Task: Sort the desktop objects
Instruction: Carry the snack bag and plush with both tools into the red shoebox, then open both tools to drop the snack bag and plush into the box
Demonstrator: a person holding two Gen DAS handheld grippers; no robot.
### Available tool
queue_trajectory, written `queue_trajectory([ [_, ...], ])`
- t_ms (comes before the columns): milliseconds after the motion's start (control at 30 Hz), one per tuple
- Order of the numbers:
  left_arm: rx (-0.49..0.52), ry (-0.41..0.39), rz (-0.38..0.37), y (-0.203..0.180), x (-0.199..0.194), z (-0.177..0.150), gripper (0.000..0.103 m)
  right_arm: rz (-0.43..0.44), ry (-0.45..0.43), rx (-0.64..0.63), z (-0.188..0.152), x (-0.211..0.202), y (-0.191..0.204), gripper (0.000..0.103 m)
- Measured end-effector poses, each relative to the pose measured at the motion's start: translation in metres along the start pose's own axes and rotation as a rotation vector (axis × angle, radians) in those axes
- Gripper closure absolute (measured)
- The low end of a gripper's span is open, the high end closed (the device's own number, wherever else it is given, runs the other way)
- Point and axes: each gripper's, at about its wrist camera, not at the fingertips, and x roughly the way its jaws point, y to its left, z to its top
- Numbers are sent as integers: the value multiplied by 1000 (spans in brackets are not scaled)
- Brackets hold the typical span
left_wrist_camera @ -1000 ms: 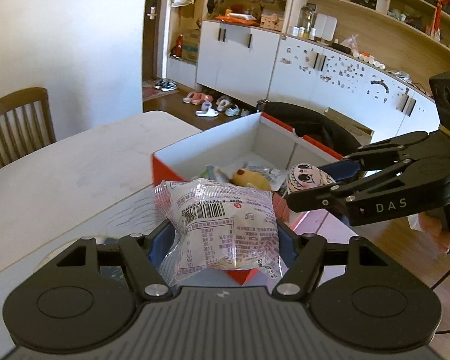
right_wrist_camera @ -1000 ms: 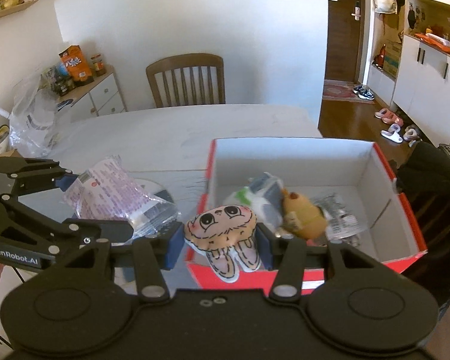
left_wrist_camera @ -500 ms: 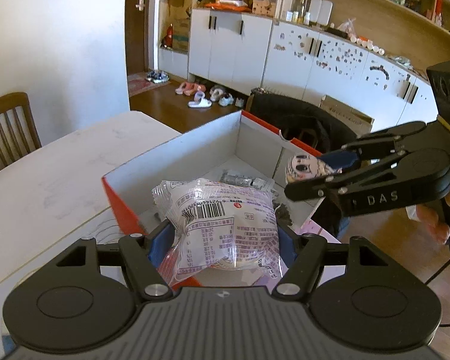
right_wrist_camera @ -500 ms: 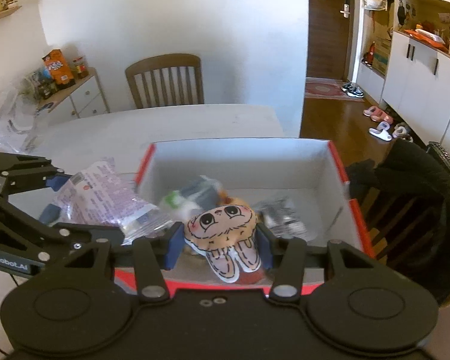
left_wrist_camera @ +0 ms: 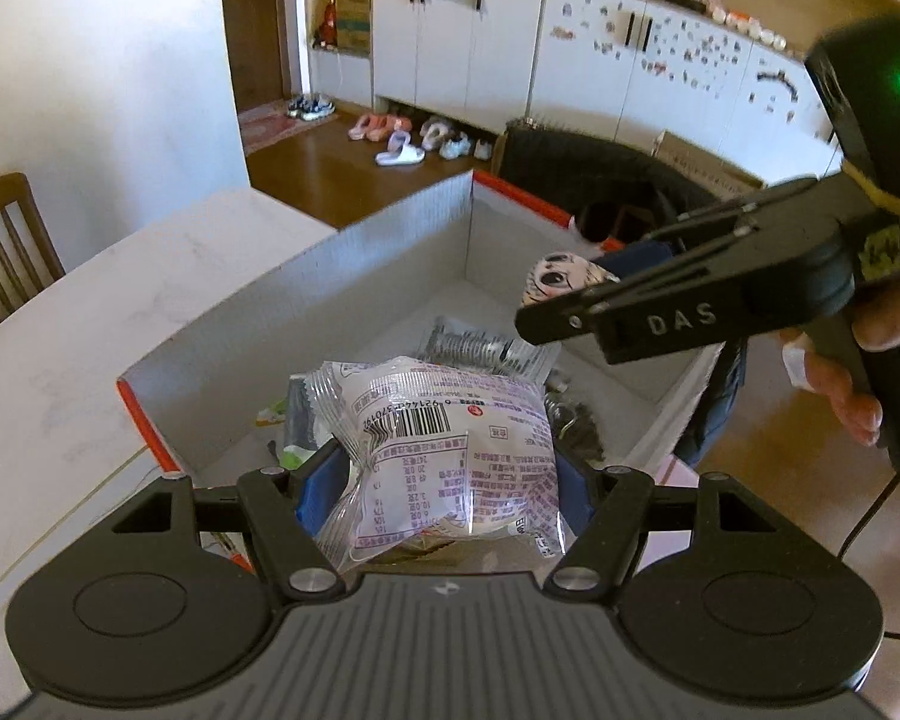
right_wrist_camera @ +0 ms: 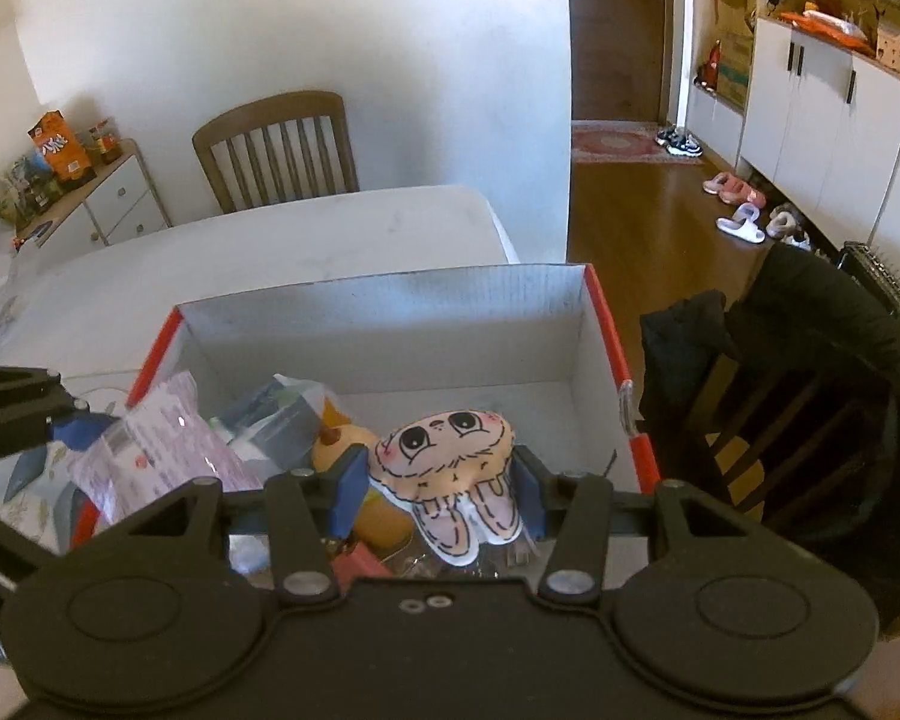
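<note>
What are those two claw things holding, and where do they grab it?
The left gripper squeezes a clear snack packet across its sides. The right gripper pinches a flat bunny plush by its sides.

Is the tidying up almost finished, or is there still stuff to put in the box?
Nearly. Several things already lie inside the red box, including a yellow toy. The left gripper holds a snack packet over the box, and the right gripper holds a bunny toy there too. Both still need dropping in.
</note>
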Motion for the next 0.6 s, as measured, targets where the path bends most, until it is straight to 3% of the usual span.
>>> queue_trajectory([
  [600,10,102,19,7,35,1,32,-23,109,-31,7,59,-4,53],
])
